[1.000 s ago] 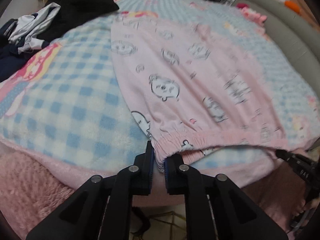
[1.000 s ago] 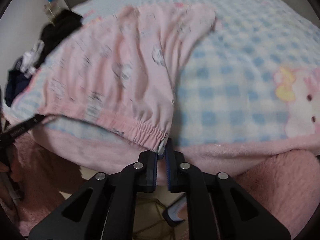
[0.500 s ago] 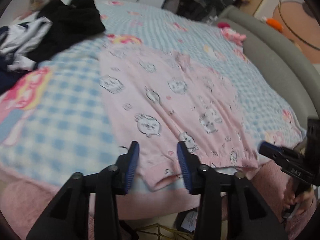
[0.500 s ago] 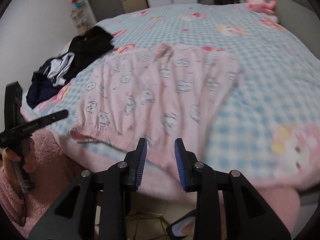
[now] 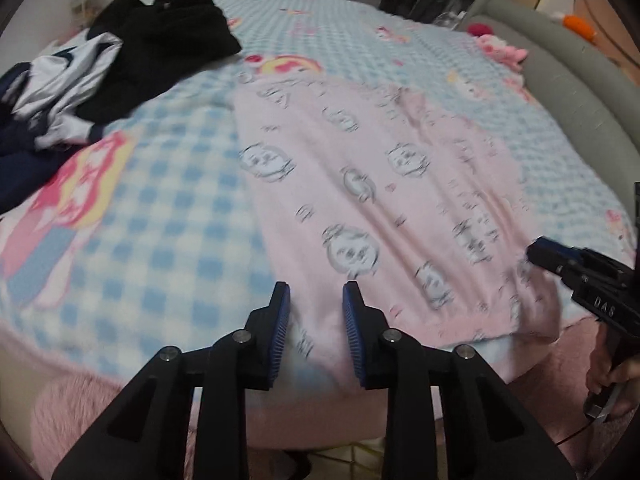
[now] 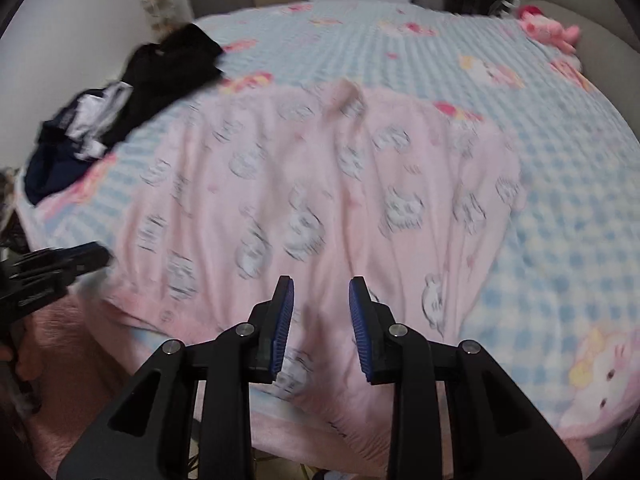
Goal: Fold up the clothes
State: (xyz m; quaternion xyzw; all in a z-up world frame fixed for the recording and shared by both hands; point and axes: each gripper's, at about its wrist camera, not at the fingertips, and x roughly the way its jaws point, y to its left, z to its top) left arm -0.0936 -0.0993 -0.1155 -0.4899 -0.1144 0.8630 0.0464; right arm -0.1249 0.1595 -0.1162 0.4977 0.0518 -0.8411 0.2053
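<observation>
A pink garment (image 5: 380, 184) printed with cartoon faces lies spread flat on the blue checked blanket (image 5: 160, 216), its elastic hem at the near edge of the bed. My left gripper (image 5: 315, 292) hovers over the hem's left corner. Its jaws are opening and the blue pads press on nothing. My right gripper (image 6: 321, 284) hangs above the hem's right part of the garment (image 6: 320, 184), open, with only cloth far below the gap. Each wrist view shows the other gripper's black fingers (image 5: 580, 276) (image 6: 52, 264) at its side, held by a hand.
A heap of black clothes (image 5: 160, 40) and a white and navy garment (image 5: 68, 76) lie at the bed's far left. A pink plush toy (image 5: 500, 46) sits by the grey padded bed frame (image 5: 580, 92). Fluffy pink fabric (image 5: 72, 412) hangs over the near edge.
Both grippers have let go of the elastic hem, opened and drawn back and up. The garment has dropped flat onto the blanket.
</observation>
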